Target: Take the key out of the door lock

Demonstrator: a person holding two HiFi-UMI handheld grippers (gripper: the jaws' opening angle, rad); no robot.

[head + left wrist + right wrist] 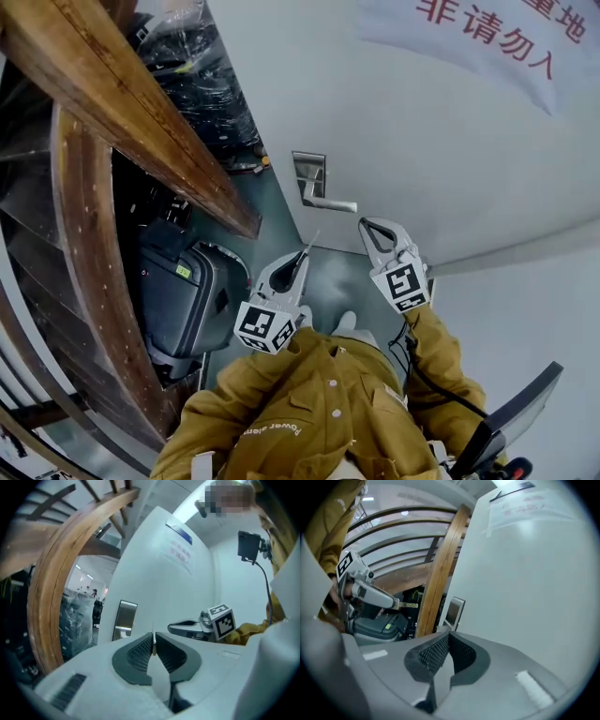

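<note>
On the door (422,141), the lock plate (309,173) is seen at twelve o'clock of the left gripper (302,255), in which the key (408,605) is clamped, already out. The right gripper (366,225) is closed on nothing. The removal is judged done, and only a steady carry-away is called for.

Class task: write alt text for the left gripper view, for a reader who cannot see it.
The left gripper pinches a thin key, seen edge-on, facing a white door with a steel lock plate; the right gripper hangs at right.
</note>
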